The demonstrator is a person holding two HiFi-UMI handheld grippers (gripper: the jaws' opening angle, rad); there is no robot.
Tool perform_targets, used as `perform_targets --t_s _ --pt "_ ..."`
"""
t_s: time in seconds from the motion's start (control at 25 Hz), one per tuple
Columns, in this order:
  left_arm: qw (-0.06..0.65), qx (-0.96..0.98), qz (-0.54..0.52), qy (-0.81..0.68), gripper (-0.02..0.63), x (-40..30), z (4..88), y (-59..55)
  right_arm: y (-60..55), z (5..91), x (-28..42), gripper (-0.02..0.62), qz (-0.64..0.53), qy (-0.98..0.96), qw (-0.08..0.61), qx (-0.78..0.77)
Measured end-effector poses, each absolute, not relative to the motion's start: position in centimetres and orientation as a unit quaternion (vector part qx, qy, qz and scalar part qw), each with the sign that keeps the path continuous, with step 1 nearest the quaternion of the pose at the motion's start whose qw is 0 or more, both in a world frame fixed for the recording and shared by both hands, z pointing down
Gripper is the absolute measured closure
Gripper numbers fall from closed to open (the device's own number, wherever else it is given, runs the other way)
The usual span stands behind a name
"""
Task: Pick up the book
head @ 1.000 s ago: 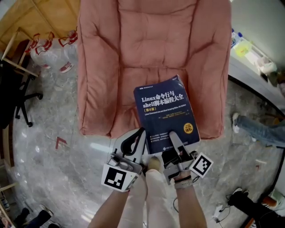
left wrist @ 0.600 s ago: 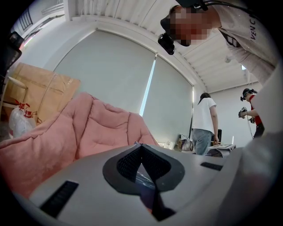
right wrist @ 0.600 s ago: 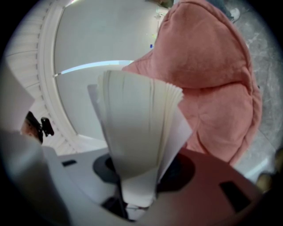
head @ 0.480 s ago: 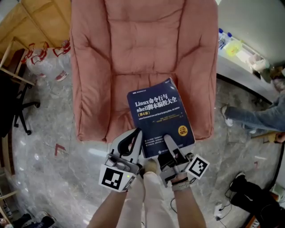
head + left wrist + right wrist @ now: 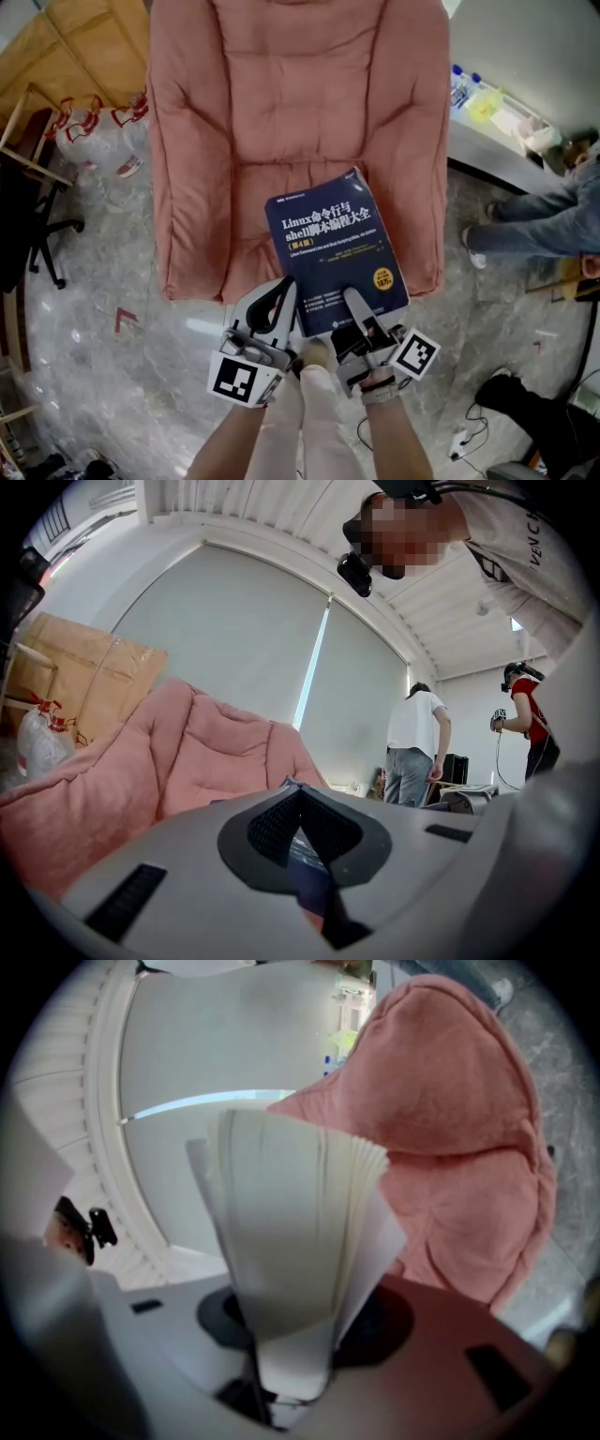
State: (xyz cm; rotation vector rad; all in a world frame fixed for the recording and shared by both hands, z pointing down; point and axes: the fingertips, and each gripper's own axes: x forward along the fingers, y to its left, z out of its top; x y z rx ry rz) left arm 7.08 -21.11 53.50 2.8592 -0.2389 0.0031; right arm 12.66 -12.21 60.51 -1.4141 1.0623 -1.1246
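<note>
Pinching the book [image 5: 336, 251] by its lower edge in the right gripper [image 5: 360, 314], centre frame over the pink chair [image 5: 281, 112]. Best raising gently, cover level, pages already fanning. Holding the left gripper [image 5: 279, 298], jaws pressed together and empty, beside its lower-left corner.

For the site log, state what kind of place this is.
Probably an indoor workroom or recording space rather than a home. A pink padded lounge chair stands on a marble-look floor, cardboard boxes are stacked nearby, and another person in a headset stands behind.
</note>
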Motion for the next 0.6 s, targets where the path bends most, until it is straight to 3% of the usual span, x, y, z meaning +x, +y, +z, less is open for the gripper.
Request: perform_targets --t_s 0.6 --pt "0.132 0.987 -0.014 -0.091 0.591 7.1 50.8 -22.3 -12.3 57.7 12.6 0.419 -0.460 0.457 0.493 -0.580"
